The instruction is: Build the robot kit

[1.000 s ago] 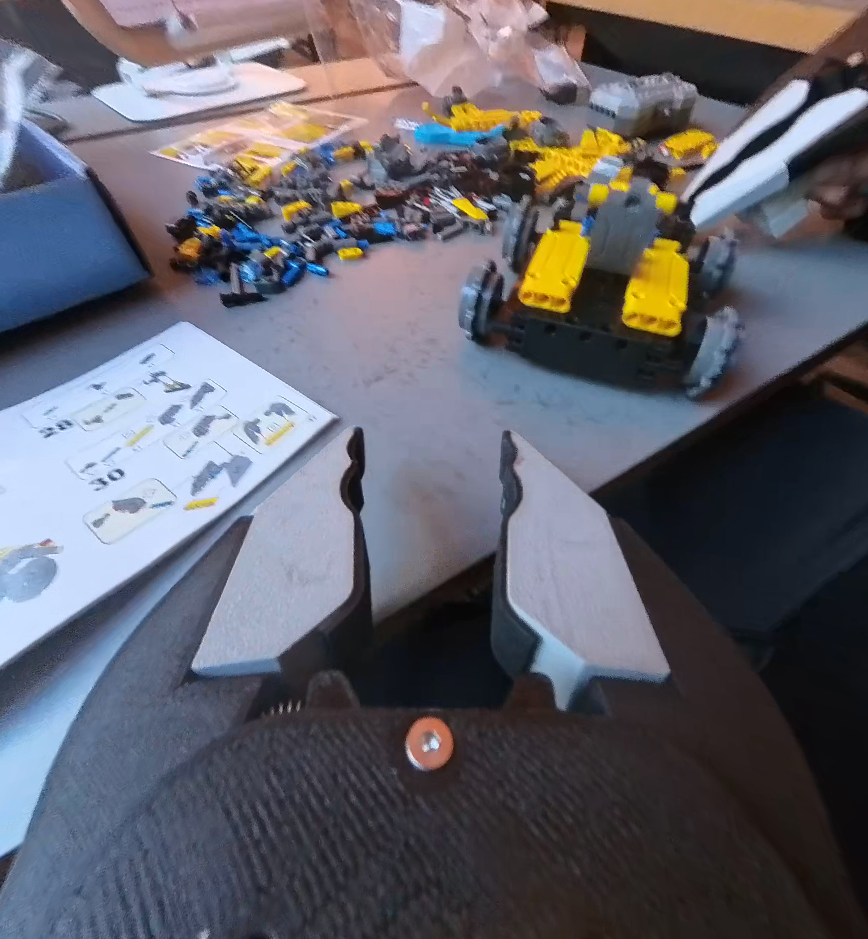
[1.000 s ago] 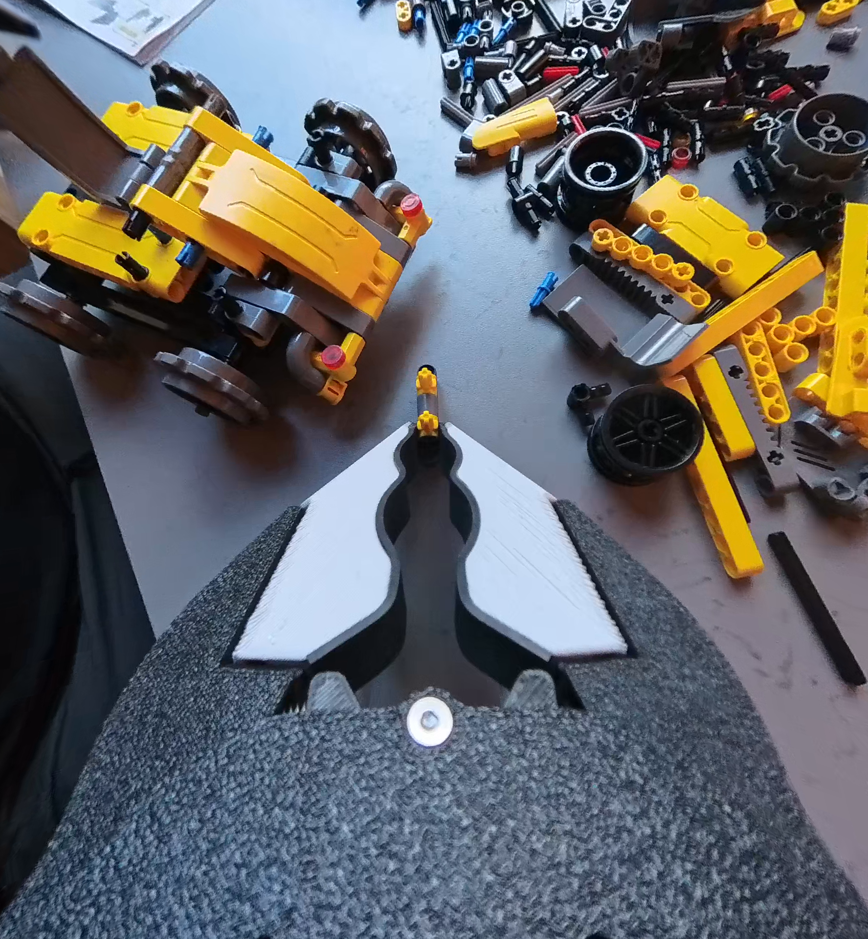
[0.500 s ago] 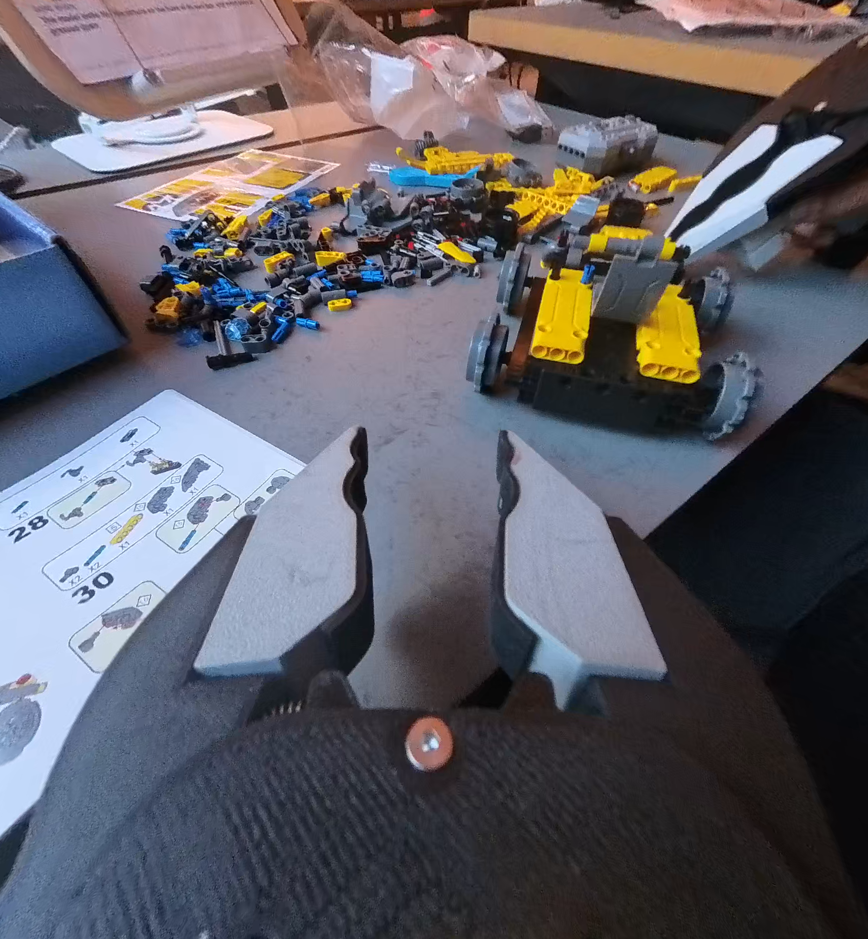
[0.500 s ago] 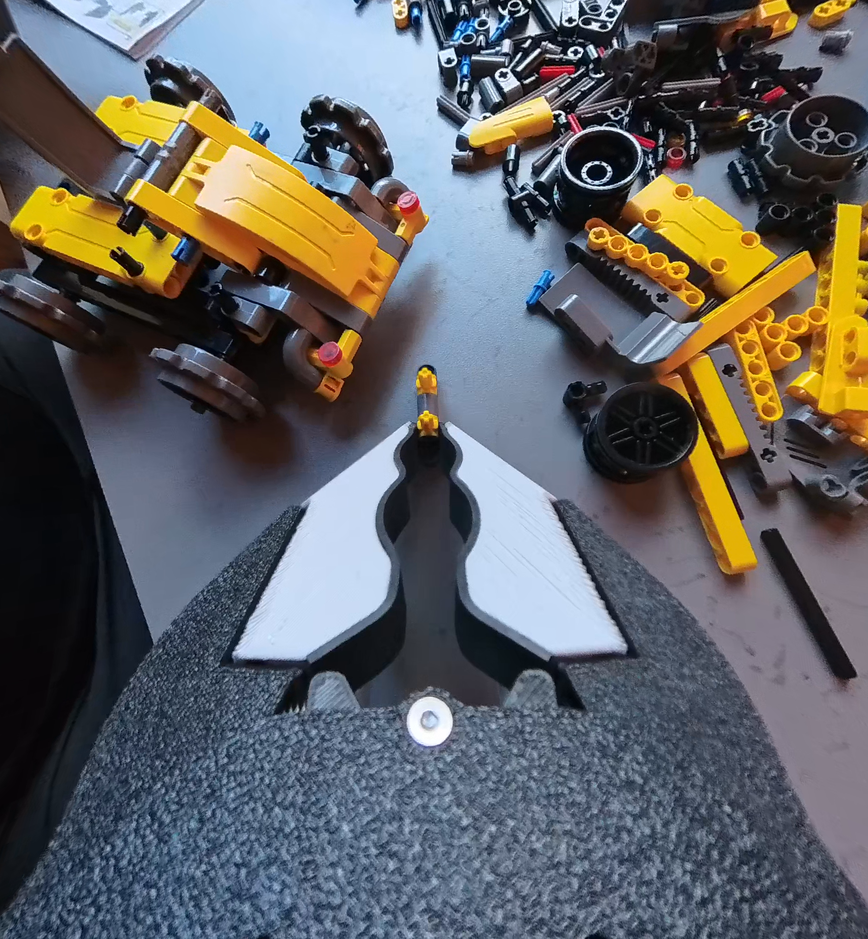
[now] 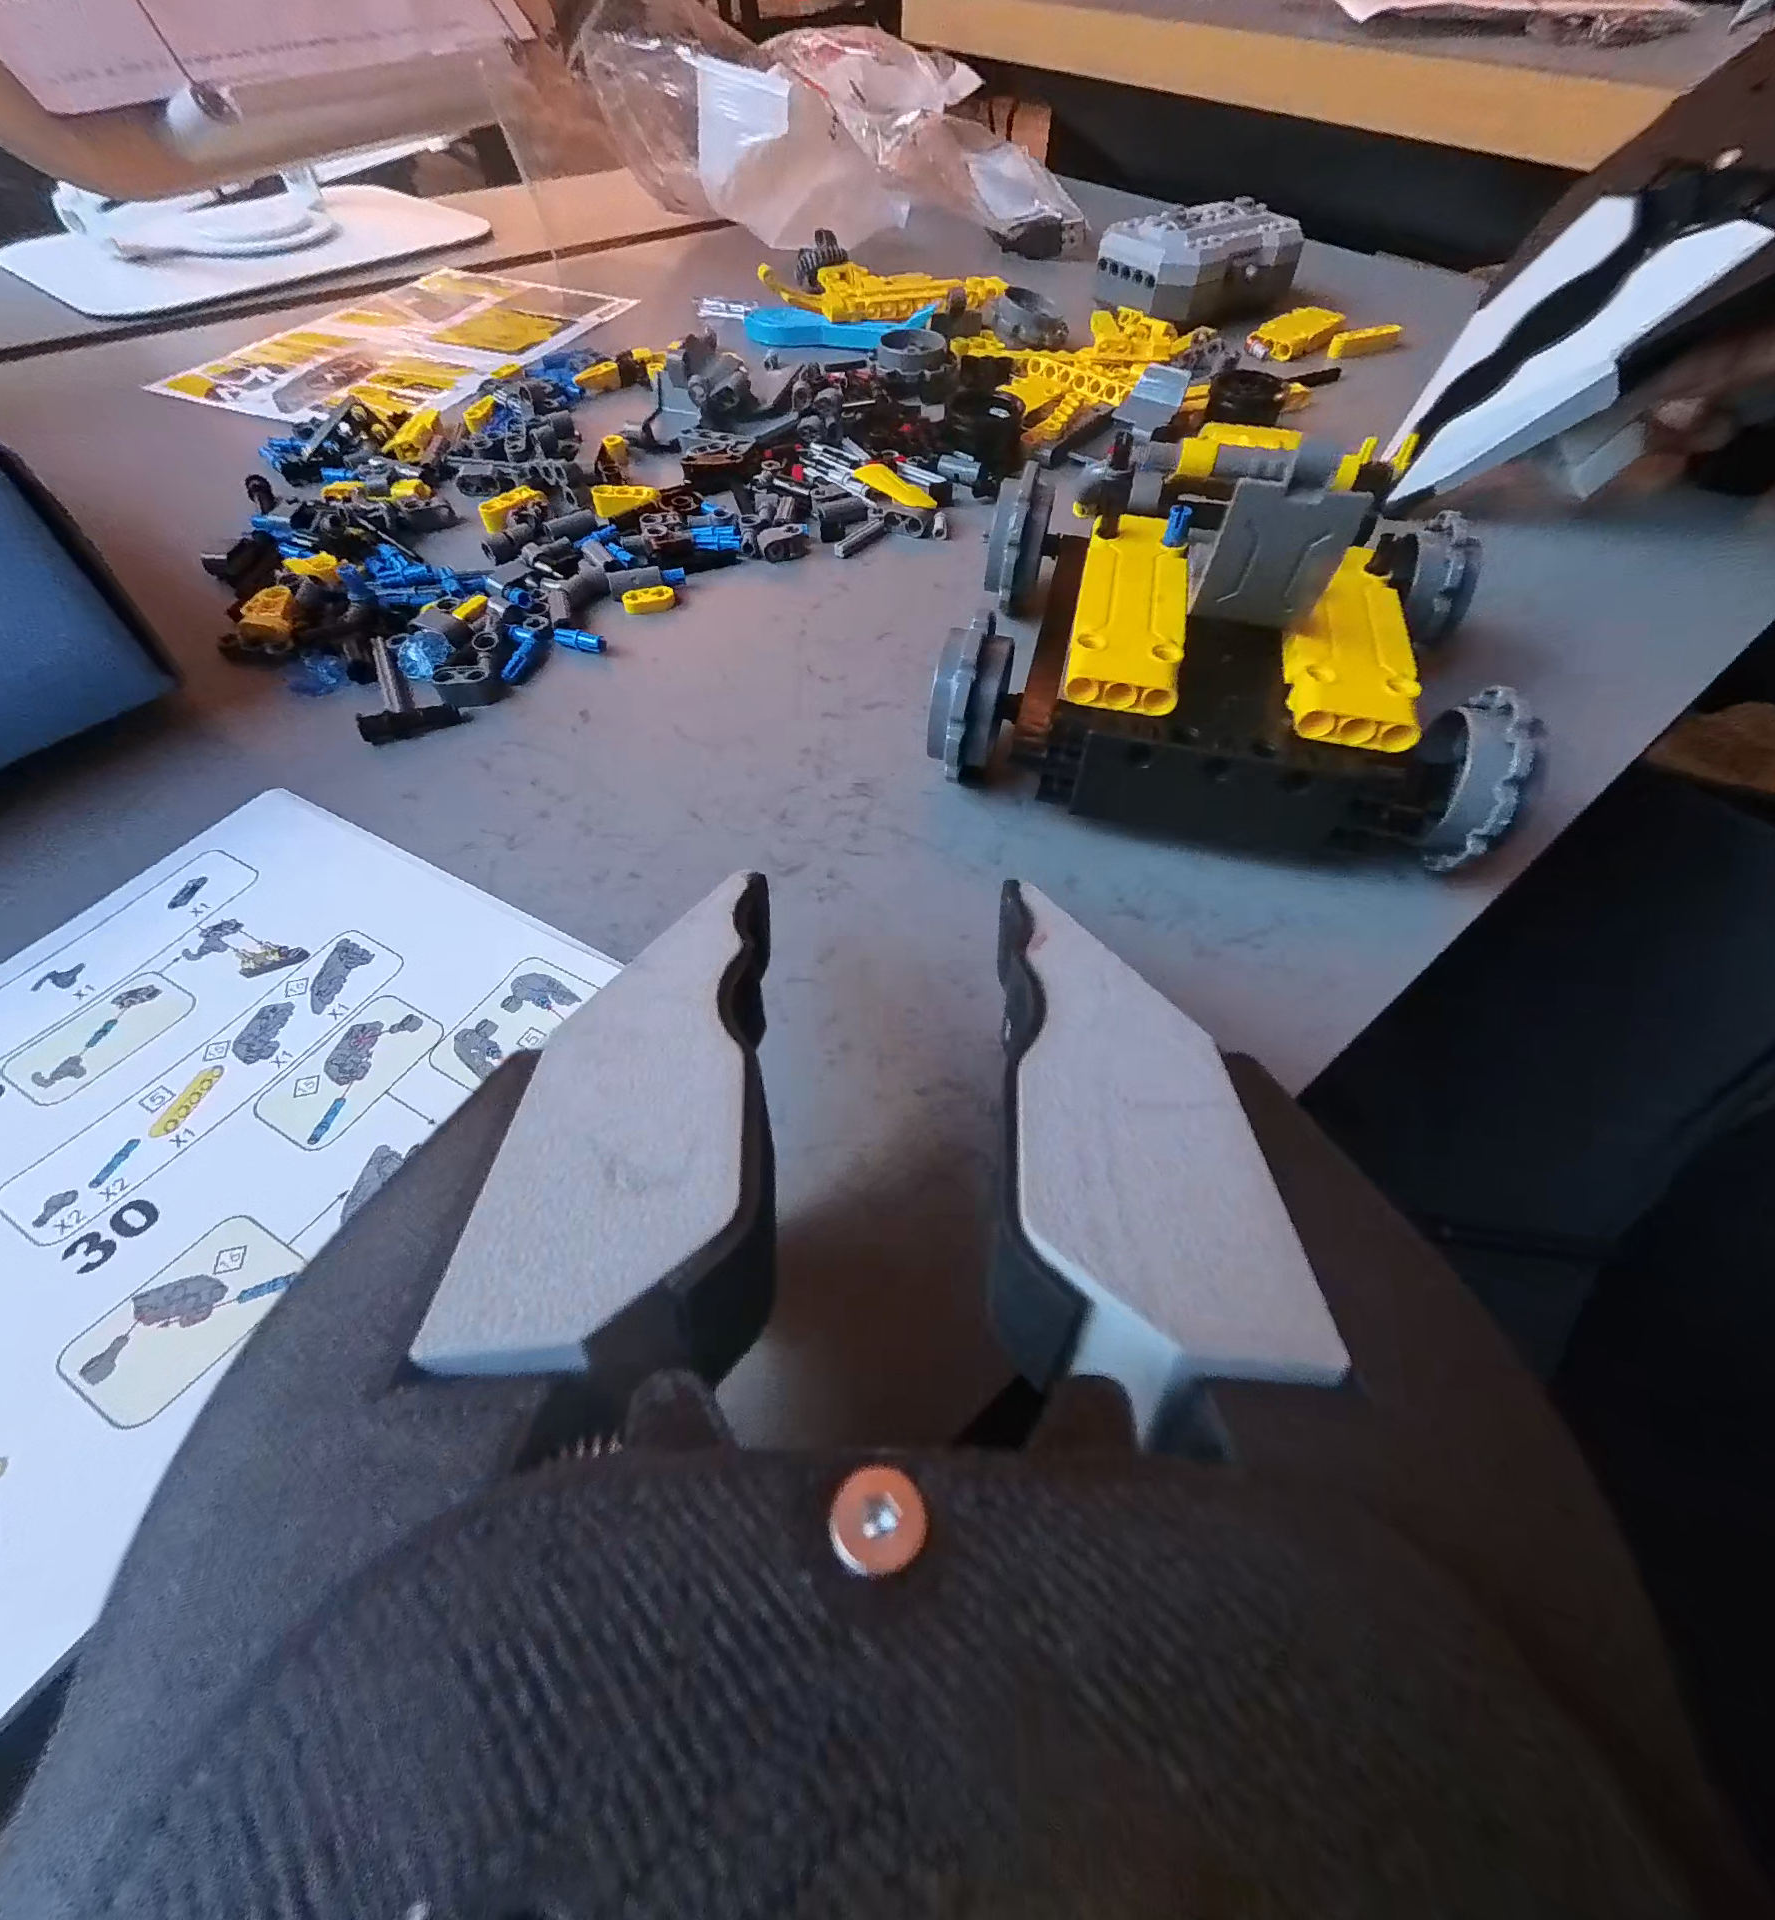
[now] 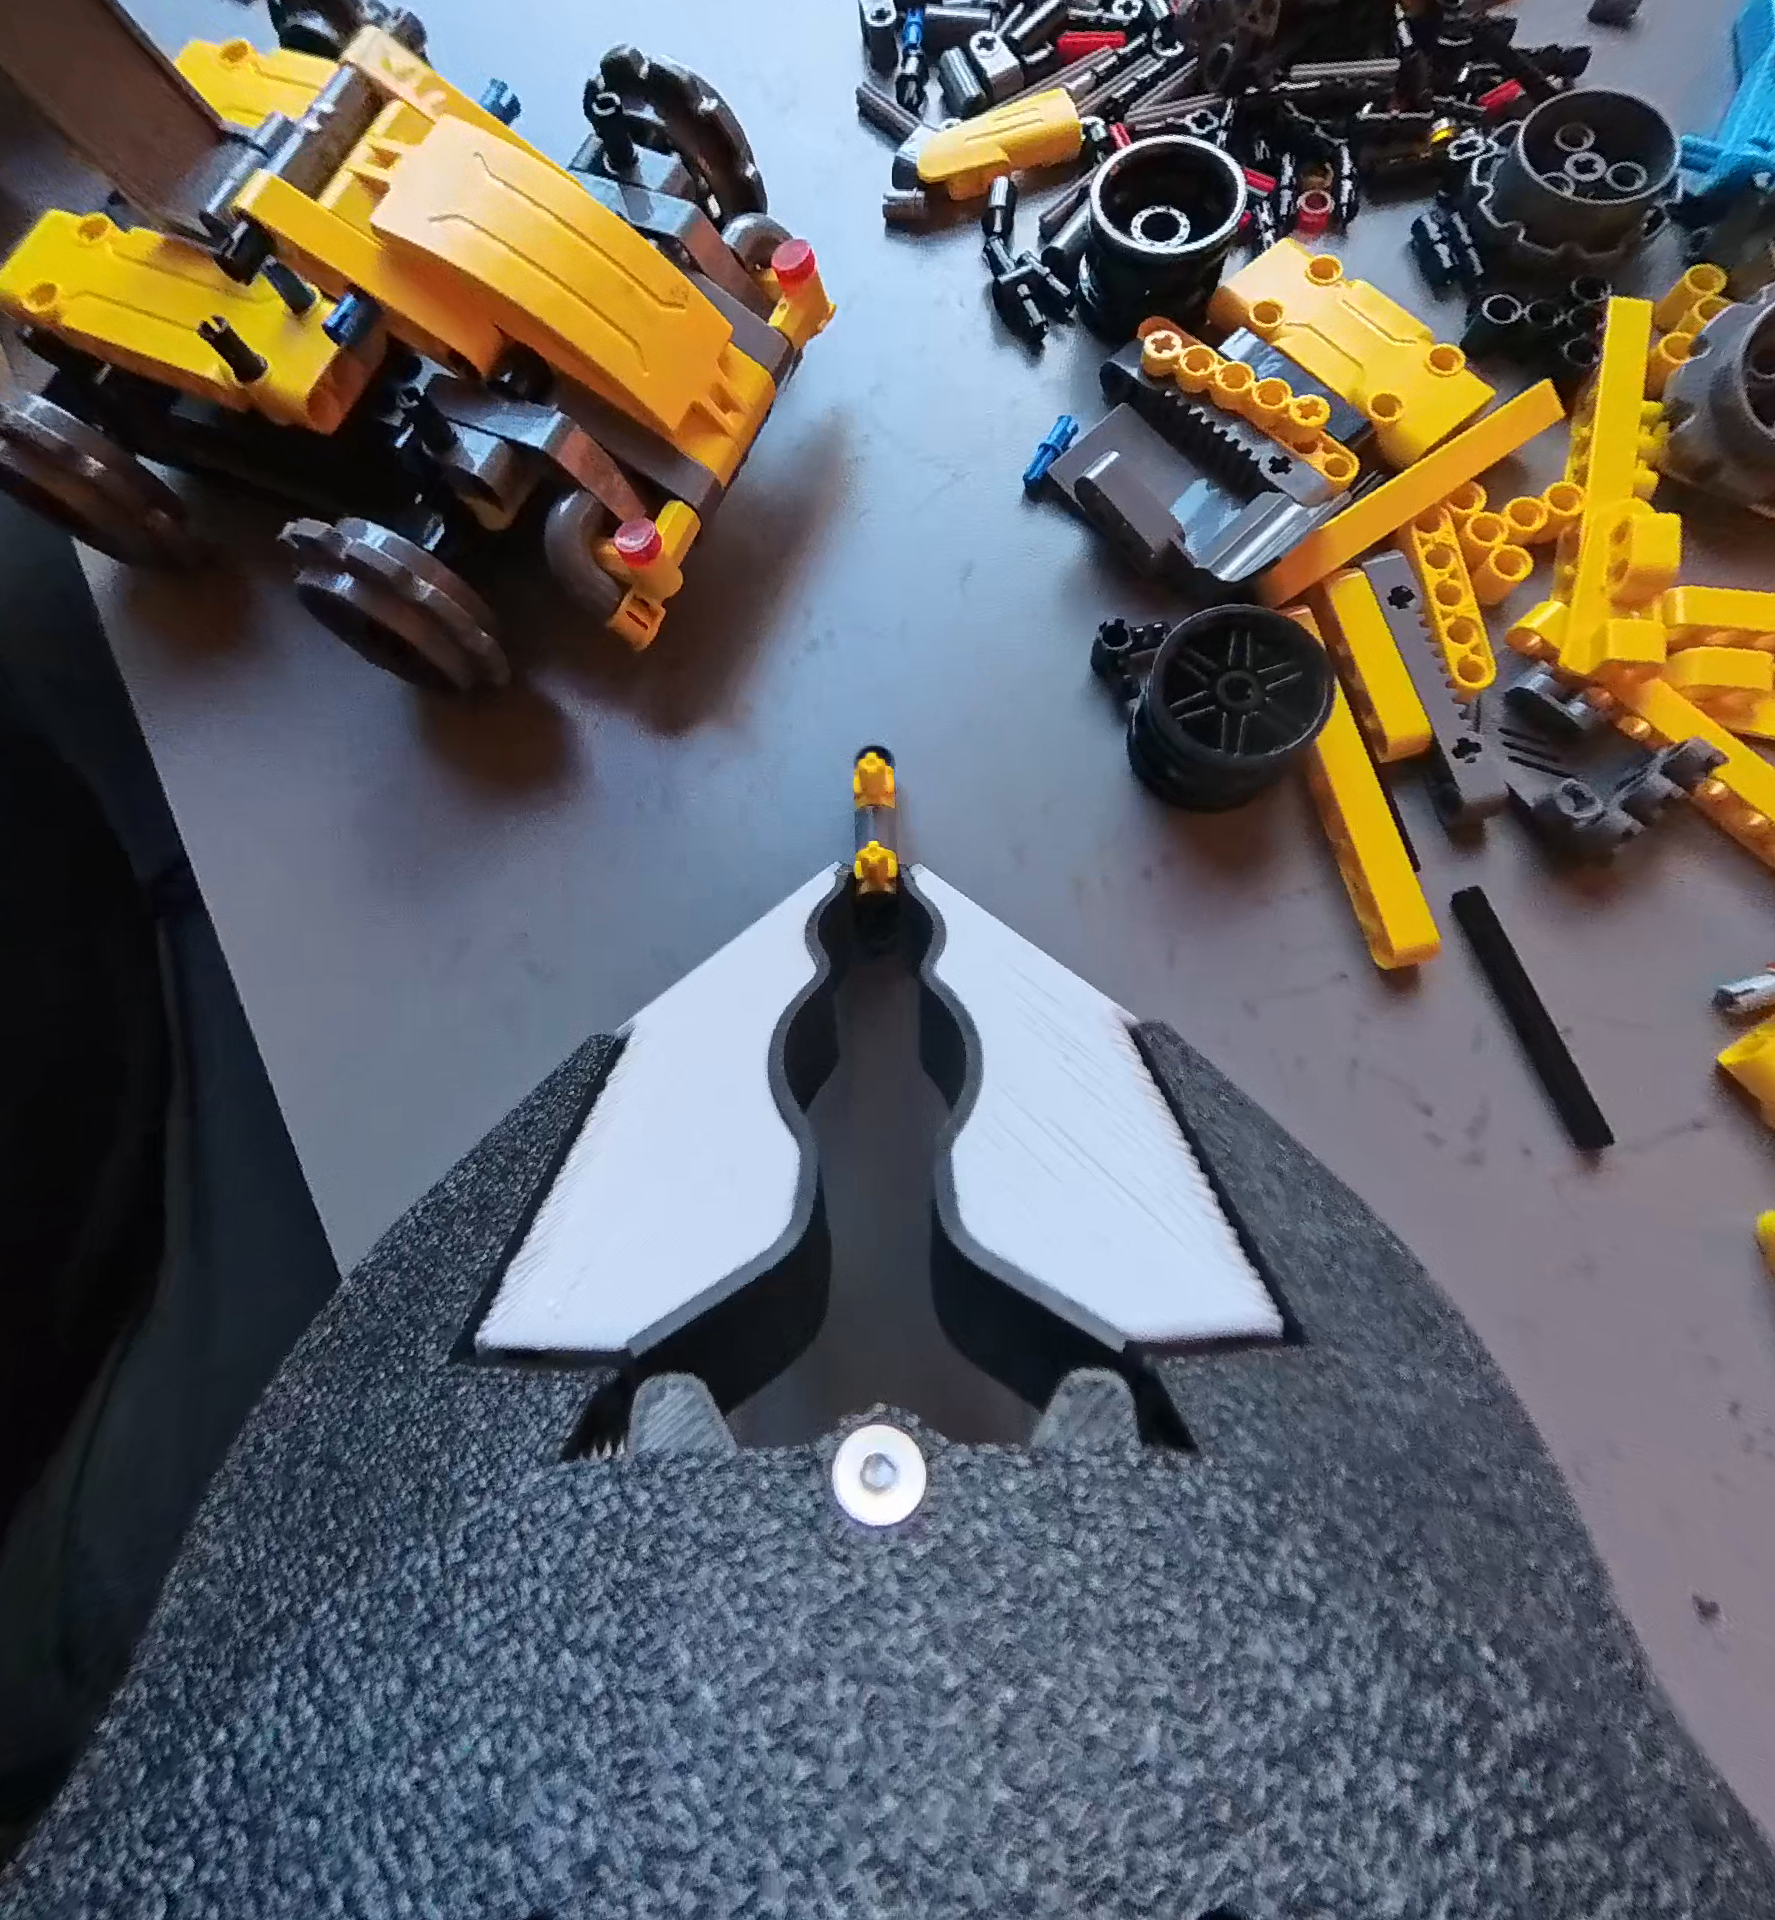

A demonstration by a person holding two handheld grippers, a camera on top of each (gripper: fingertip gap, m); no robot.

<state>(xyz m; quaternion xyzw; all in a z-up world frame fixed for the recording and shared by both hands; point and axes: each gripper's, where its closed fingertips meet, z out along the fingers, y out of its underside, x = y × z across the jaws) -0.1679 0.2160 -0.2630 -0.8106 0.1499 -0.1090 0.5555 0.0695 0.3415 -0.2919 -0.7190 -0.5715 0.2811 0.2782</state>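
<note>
Closest in, the right gripper [image 6: 875,883] has its fingers pinched down on a short black axle with two yellow bushes [image 6: 872,821]. Its long axis runs straight out along the fingers, free end pointing away from the camera, hanging above the grey surface [image 6: 862,582], near the front corner of the half-built yellow vehicle [image 6: 426,312].

The left gripper [image 5: 878,935] hangs with fingers spread wide and nothing between them, beside the instruction booklet [image 5: 135,1091].

Build-wise: chassis, four wheel hubs and yellow panels are on. Plenty isn't, going by the loose pile [image 5: 602,520] farther back, plus a black wheel [image 6: 1231,696] and yellow beams lying off to the right.
</note>
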